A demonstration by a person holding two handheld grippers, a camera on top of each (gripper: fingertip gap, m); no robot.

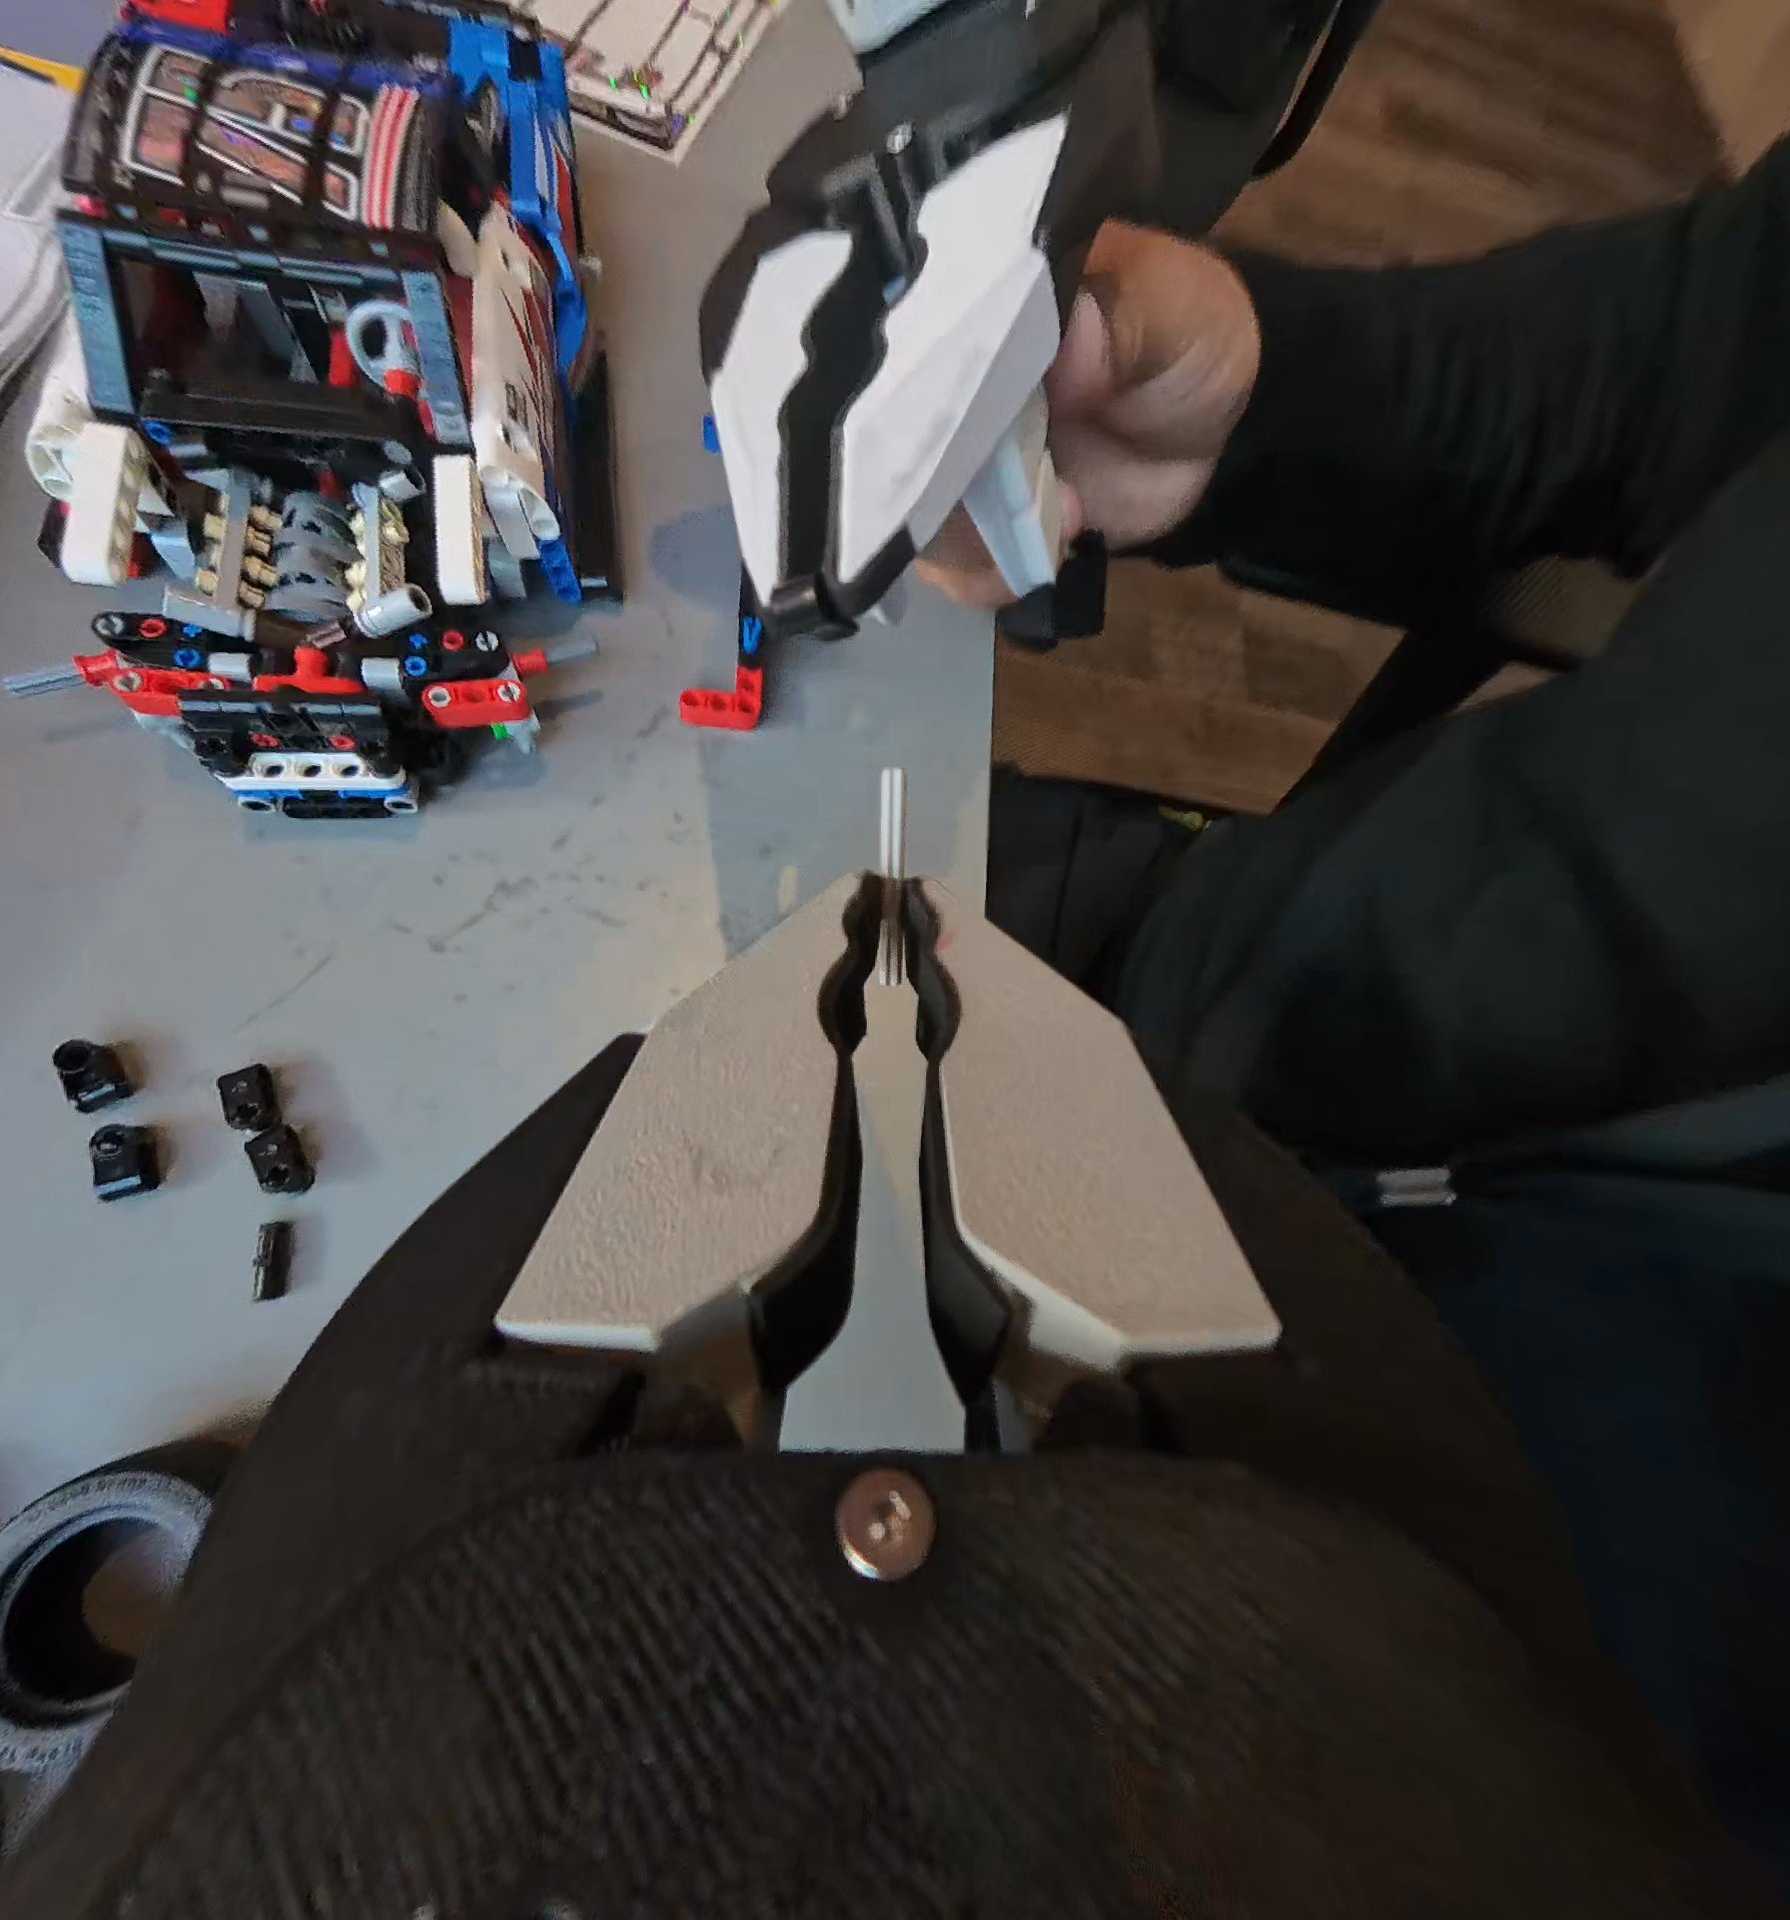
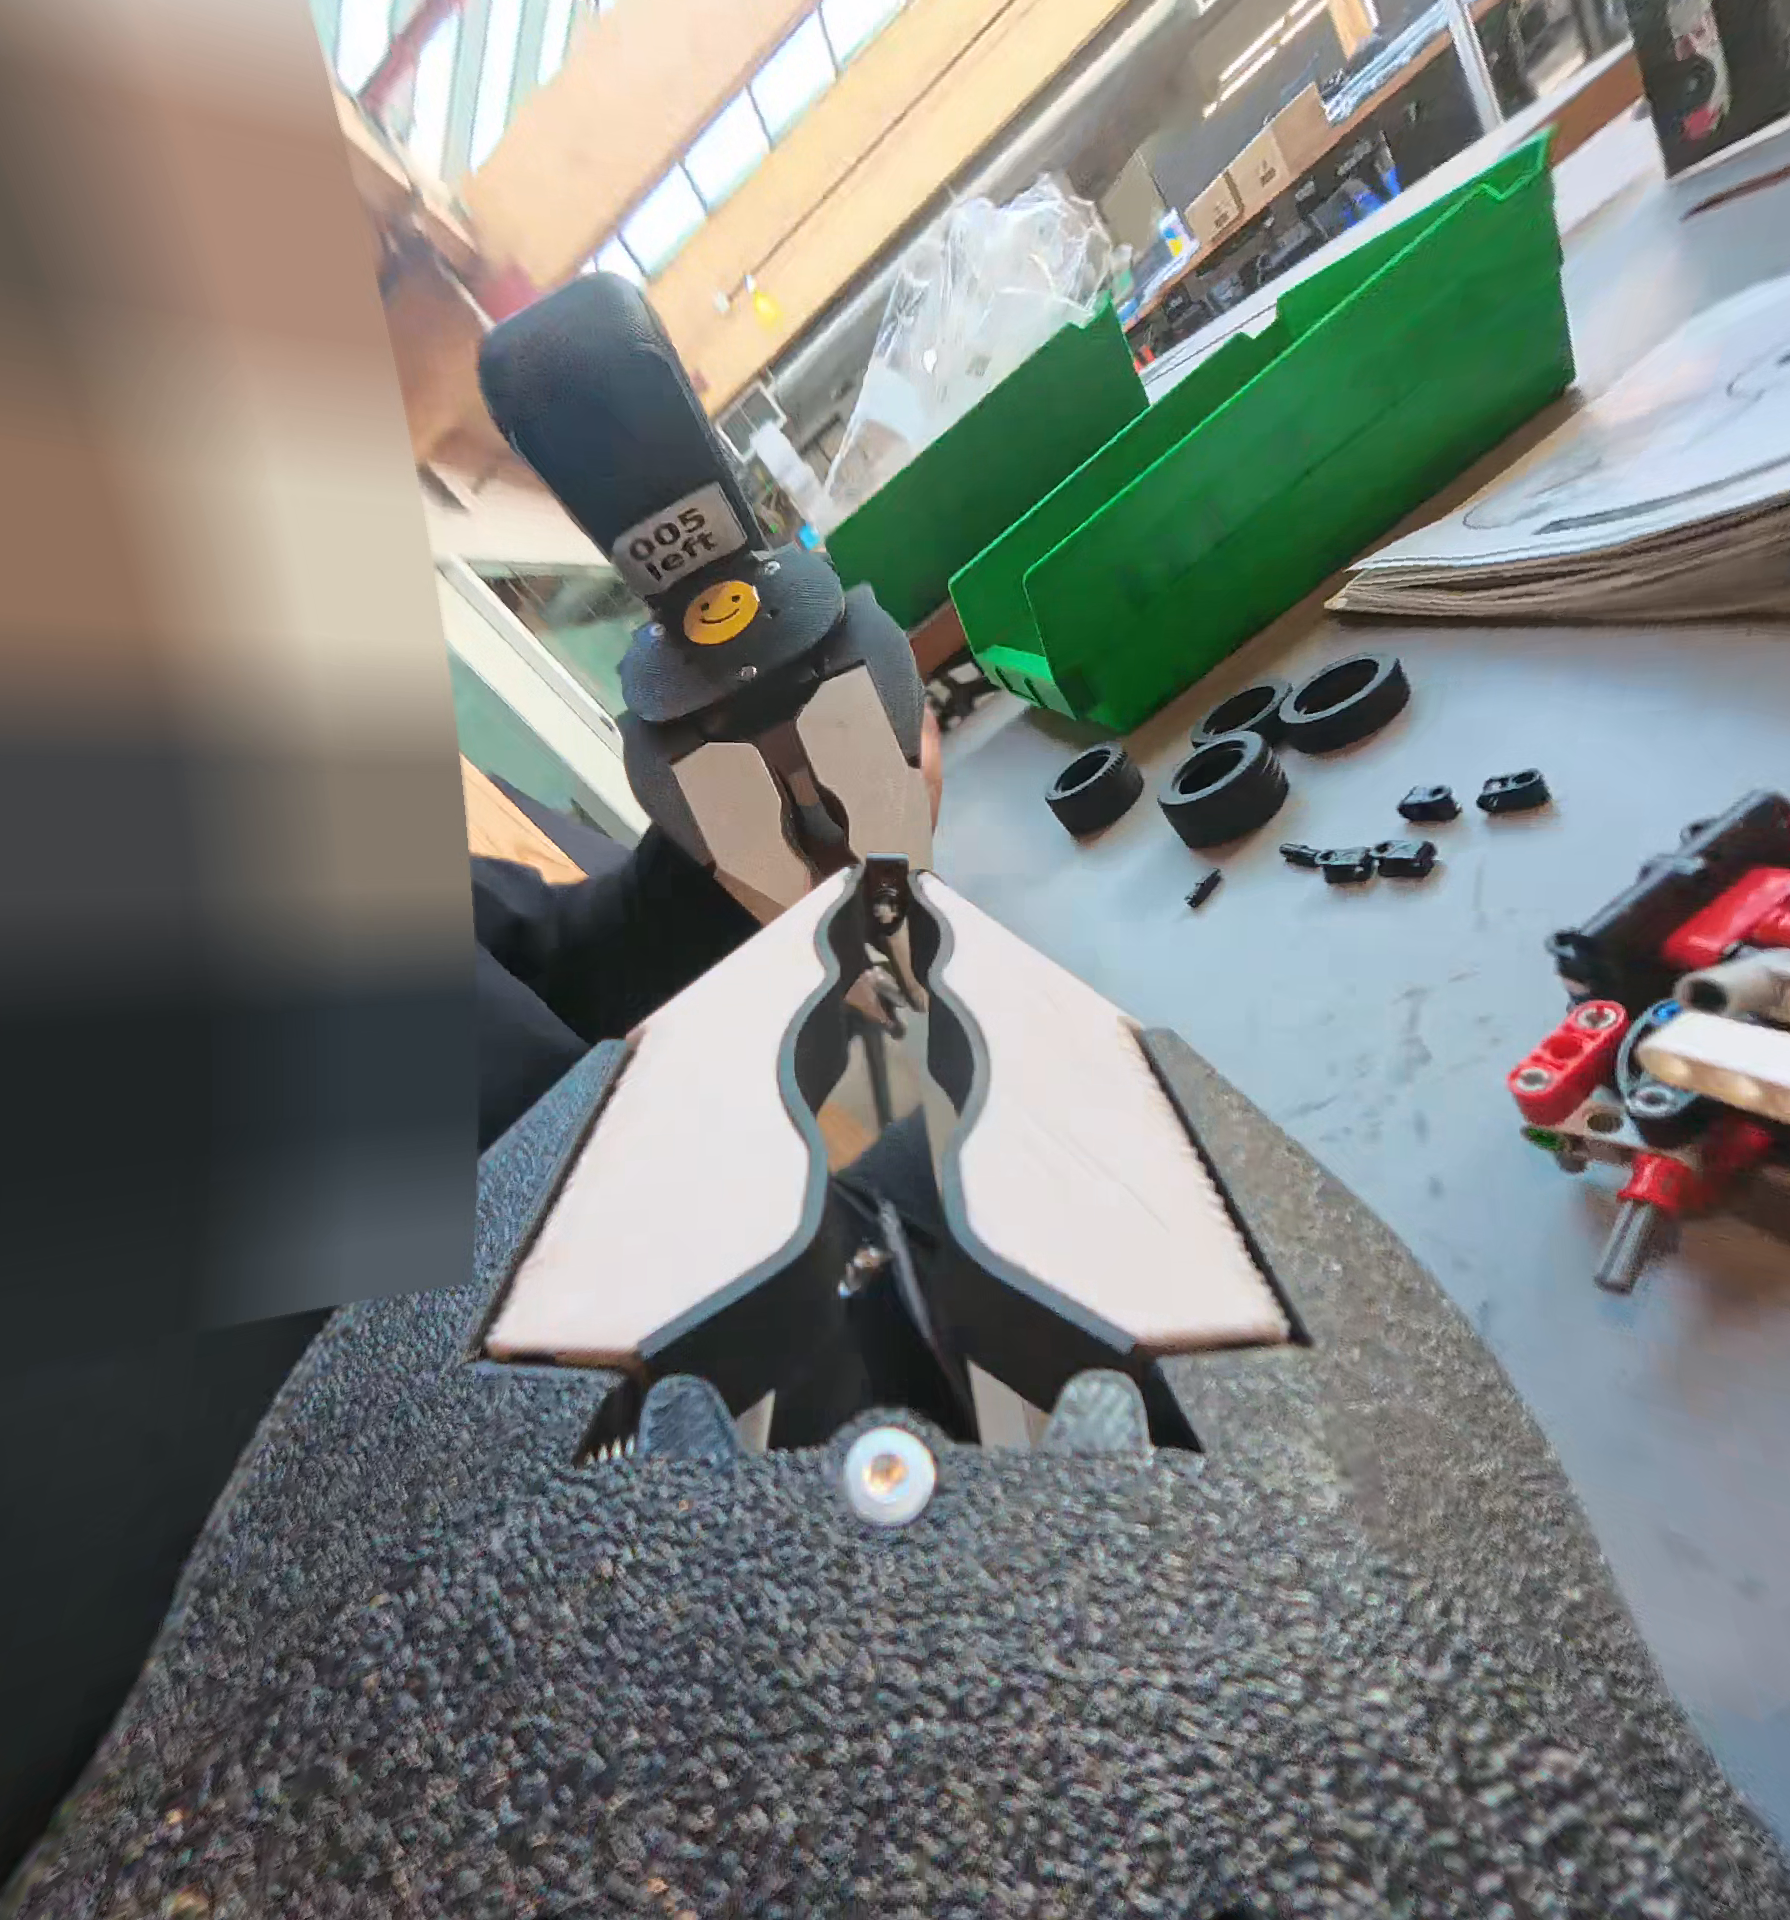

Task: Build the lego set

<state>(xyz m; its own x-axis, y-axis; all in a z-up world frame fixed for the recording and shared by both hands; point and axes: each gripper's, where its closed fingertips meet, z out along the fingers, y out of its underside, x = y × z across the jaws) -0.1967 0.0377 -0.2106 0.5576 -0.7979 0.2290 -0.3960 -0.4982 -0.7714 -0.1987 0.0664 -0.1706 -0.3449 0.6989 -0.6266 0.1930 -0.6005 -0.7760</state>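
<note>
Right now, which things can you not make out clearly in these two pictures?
- Small dark piece in the right gripper: right wrist view, jaws cover it; shape unclear.
- Thin light grey axle in the left gripper: lower end hidden between jaws.
- Red, white and blue brick vehicle: cut off at right edge.

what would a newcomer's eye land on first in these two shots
Probably the half-built lego truck, red, blue and black, standing at the far left of the grey table. Next, the left gripper shut on a thin grey axle, then the green bins behind loose black tyres.
</note>
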